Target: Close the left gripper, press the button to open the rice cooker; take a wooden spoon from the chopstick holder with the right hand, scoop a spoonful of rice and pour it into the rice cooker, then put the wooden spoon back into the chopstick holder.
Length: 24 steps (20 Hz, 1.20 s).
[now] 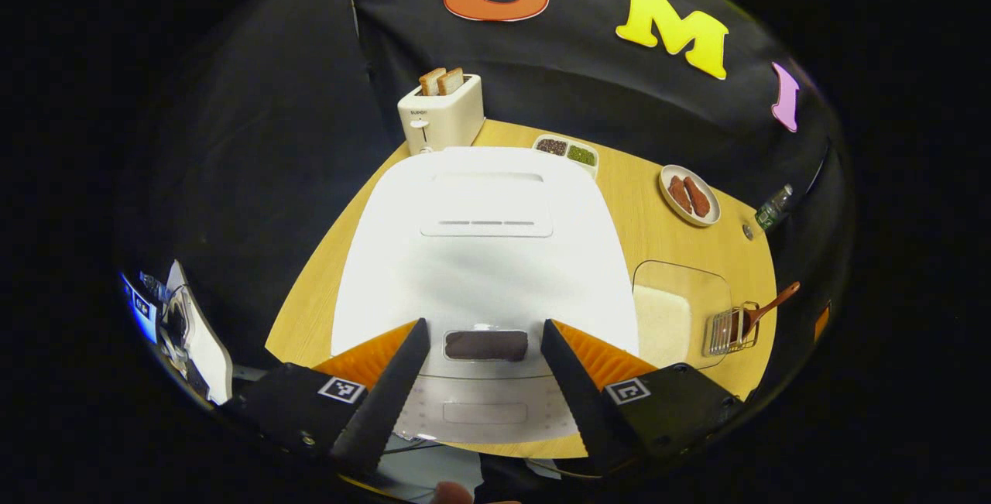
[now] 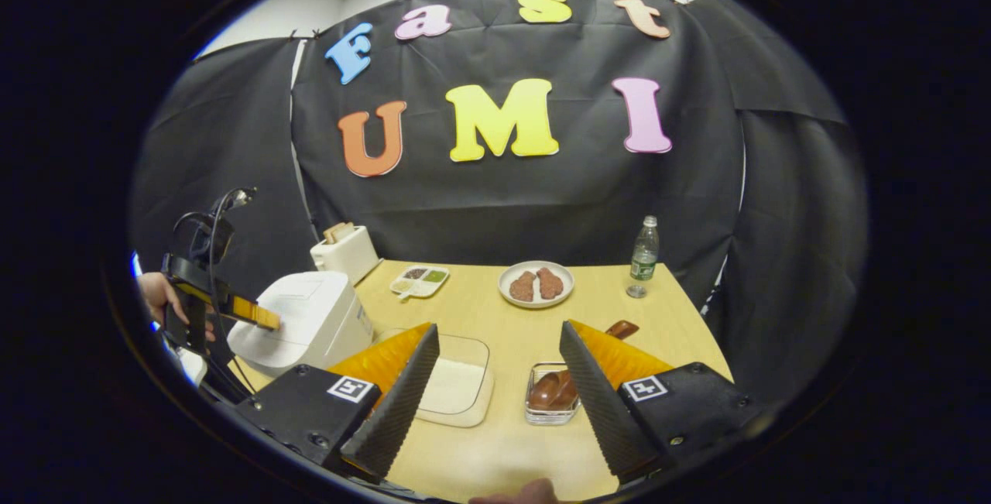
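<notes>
The left hand-held gripper hangs wide open and empty over the rice cooker, lid shut, straddling its button for pressing. The right hand-held gripper, likewise spread and empty, waits near the chopstick holder with the wooden spoon.

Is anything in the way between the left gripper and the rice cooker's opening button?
Nothing visible. The left gripper, open, hangs above the closed white rice cooker, and its dark oblong button lies bare between the two fingers.

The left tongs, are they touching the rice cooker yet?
Cannot tell. In the left gripper view the open left tongs hang over the rice cooker lid, straddling its front button, but looking straight down hides any gap.
</notes>
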Each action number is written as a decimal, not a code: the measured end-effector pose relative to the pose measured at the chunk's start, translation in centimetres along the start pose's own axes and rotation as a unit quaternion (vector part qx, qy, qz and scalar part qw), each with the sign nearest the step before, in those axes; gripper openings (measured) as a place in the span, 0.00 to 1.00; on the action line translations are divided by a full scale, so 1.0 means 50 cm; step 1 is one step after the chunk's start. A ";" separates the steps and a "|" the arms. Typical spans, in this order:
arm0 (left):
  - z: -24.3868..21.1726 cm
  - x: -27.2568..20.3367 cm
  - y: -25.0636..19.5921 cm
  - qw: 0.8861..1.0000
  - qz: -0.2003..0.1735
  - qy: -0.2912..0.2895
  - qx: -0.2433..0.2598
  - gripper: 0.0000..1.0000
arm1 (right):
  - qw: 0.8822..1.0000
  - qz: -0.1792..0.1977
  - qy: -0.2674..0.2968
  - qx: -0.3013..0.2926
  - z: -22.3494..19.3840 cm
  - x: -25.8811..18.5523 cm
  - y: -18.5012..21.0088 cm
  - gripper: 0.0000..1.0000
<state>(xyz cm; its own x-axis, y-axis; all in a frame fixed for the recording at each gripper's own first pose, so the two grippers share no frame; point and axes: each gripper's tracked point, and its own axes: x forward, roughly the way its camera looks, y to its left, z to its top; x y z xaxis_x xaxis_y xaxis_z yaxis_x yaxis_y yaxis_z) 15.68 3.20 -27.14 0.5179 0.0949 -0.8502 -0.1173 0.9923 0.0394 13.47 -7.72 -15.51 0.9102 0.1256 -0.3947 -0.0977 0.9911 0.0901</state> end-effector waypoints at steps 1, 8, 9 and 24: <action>-0.001 -0.001 -0.001 1.000 0.000 0.002 -0.001 0.98 | 1.000 0.004 -0.001 0.002 0.004 0.006 0.002 1.00; 0.008 -0.009 0.004 0.999 0.014 -0.028 -0.015 0.98 | 0.999 0.035 -0.002 0.000 0.019 0.048 -0.006 1.00; 0.010 -0.009 0.004 0.999 0.018 -0.033 -0.020 0.98 | 0.999 0.039 -0.003 0.000 0.021 0.054 -0.009 1.00; -0.005 -0.344 -0.057 0.967 -0.072 -0.243 -0.017 0.95 | 0.996 -0.005 -0.090 -0.005 0.055 -0.164 0.055 1.00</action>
<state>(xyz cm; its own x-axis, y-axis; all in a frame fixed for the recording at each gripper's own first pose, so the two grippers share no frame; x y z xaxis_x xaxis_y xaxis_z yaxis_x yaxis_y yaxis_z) 6.87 -1.30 -12.76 0.8672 -0.0105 -0.4978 -0.0372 0.9956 -0.0857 6.82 -6.14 -9.50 0.9686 0.1063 -0.2250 -0.0911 0.9929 0.0769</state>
